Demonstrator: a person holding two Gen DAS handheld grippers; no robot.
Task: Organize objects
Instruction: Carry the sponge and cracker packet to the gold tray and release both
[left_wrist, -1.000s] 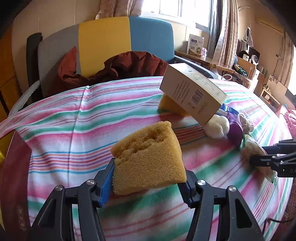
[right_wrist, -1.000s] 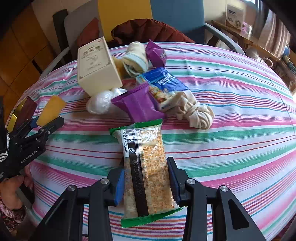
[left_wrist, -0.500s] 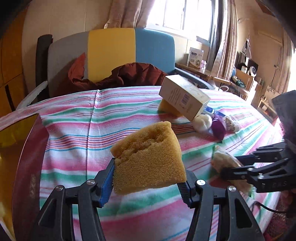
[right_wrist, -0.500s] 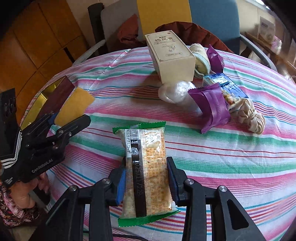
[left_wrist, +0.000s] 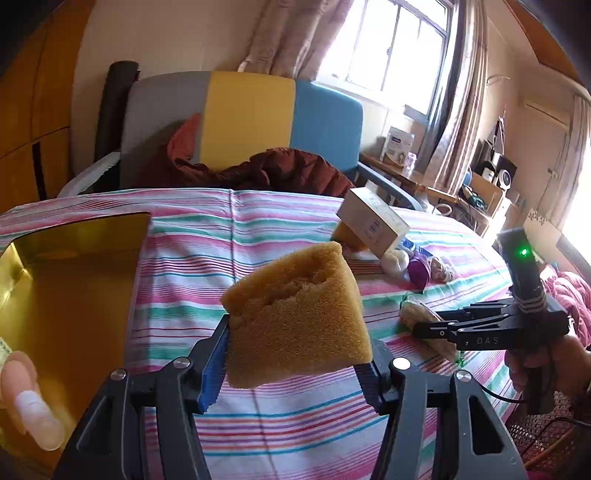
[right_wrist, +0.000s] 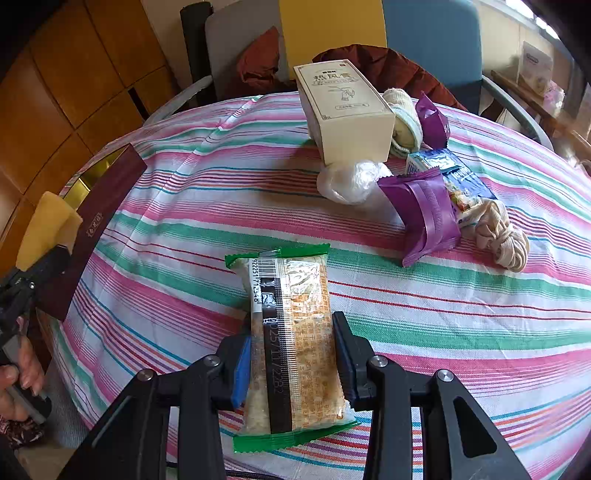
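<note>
- Both loads are in the air, so this looks like the carry step: the left tongs (left_wrist: 295, 363) are pinching a yellow sponge (left_wrist: 295, 317), and the right tongs (right_wrist: 291, 363) are pinching a green-edged cracker packet (right_wrist: 291, 339) by its long sides.
- The sponge hangs above the striped surface (left_wrist: 207, 258), just right of the gold-lined box (left_wrist: 70, 288) at the surface's left edge; the packet hangs over the near part of the cloth, well apart from that box.
- My guess is that the box is where things go (nothing else here looks like a container). The next move would then call for swinging the sponge left over the rim before the tongs spread.
- The box's gold floor shows nothing in it, though its near corner is hidden by a fingertip.
- Left on the cloth in a loose heap: a cream carton (right_wrist: 343, 110), purple pouches (right_wrist: 424, 214), a blue snack bag (right_wrist: 450, 173), and knotted cloth (right_wrist: 502, 236).
</note>
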